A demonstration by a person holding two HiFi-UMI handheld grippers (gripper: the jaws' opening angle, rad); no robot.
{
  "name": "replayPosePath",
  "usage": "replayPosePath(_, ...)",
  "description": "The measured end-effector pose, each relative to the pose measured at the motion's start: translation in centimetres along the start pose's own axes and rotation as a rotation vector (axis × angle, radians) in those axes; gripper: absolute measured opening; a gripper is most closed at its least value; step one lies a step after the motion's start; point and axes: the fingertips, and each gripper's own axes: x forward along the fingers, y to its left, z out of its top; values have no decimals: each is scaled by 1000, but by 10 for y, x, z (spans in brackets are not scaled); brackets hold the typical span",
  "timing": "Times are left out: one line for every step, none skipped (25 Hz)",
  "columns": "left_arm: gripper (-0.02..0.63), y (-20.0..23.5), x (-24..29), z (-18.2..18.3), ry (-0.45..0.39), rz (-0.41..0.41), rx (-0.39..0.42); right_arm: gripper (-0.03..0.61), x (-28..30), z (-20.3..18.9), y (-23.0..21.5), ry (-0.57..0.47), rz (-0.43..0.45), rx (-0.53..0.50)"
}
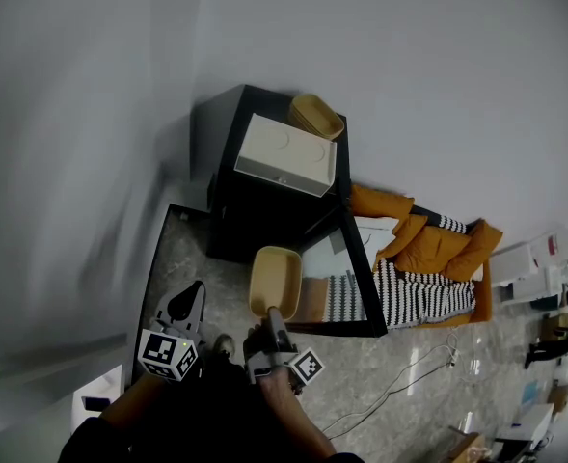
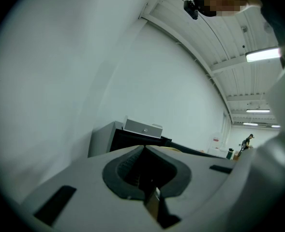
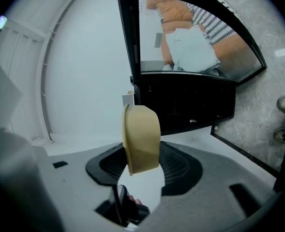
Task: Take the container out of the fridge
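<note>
Container lengthwise toward fridge

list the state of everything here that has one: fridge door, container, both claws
fridge door: swung wide open.
tan container: outside the fridge, gripped in front of the open door.
right claw: shut on the tan container.
left claw: shut, nothing in it.
white box: closed, sitting on top of the fridge.
</note>
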Motion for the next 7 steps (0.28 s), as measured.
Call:
replayPosePath(5, 0, 0, -1, 1, -1, 0, 189, 0, 0, 0, 0, -1, 0)
replayPosePath(5, 0, 0, -1, 2, -2, 0, 189, 0, 0, -1, -1, -1, -1)
replayPosePath(5, -1, 0, -1, 3, -3, 0, 189, 0, 1, -1, -1, 0, -2)
replayPosePath(5, -1, 1, -2, 4, -3, 1, 189, 0, 1, -1, 0, 2, -4)
replayPosePath(5, -1, 1, -2, 4, -3, 1, 189, 0, 1, -1, 0, 3, -6)
replayPosePath(5, -1, 1, -1, 4, -3, 1, 189, 1, 2, -2, 0, 3, -6)
replayPosePath(5, -1, 1, -1, 4, -3, 1, 189, 1, 2, -2, -1, 3, -7)
